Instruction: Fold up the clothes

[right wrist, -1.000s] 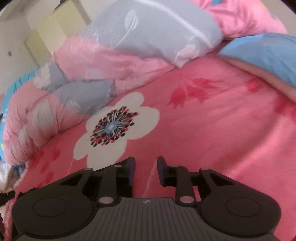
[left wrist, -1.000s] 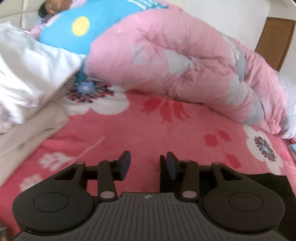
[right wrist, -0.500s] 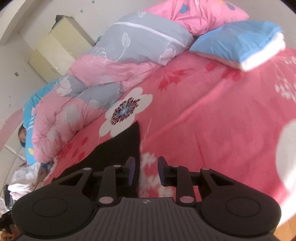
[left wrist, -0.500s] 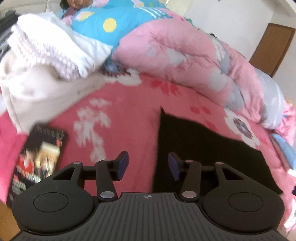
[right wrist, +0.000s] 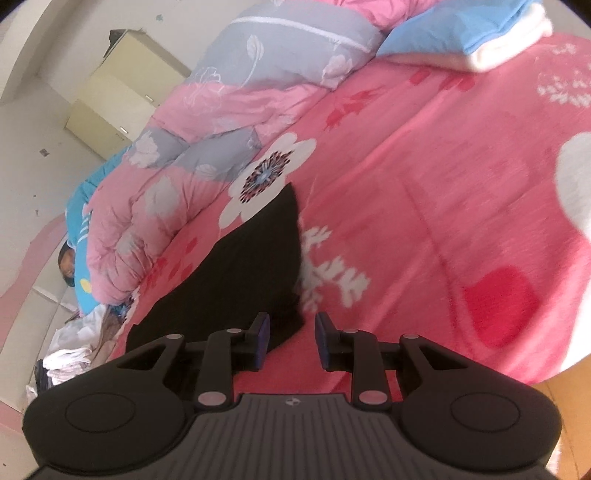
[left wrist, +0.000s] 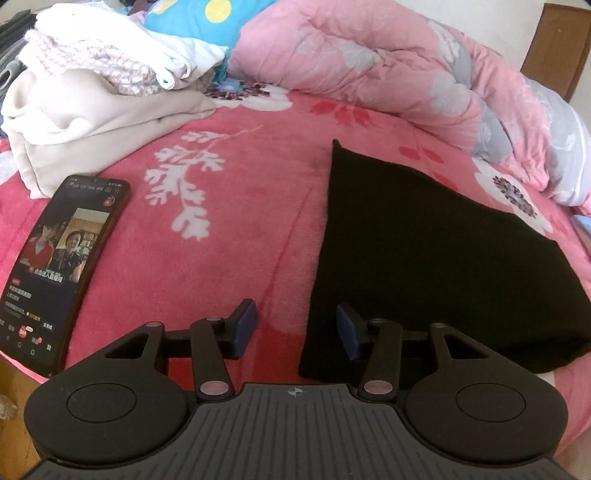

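A black garment [left wrist: 417, 243] lies folded flat on the pink floral bedspread [left wrist: 236, 229]. My left gripper [left wrist: 295, 325] hovers open above its near left corner, with nothing between the blue pads. In the right wrist view the same black garment [right wrist: 236, 280] stretches away to the left. There my right gripper [right wrist: 290, 334] stands open over its near right corner and holds nothing. A pile of white and cream clothes [left wrist: 92, 92] sits at the far left of the bed.
A phone [left wrist: 59, 266] with a lit screen lies near the bed's left front edge. A rolled pink and grey quilt [left wrist: 406, 74] runs along the back. A person lies under a blue cover [right wrist: 79, 243]. A blue pillow [right wrist: 461, 33] sits far right; wooden floor [right wrist: 569, 402] shows below the edge.
Both grippers have pulled back and risen from close over the bedspread. The black garment, the phone and the bed edge have come into view. Both stay open.
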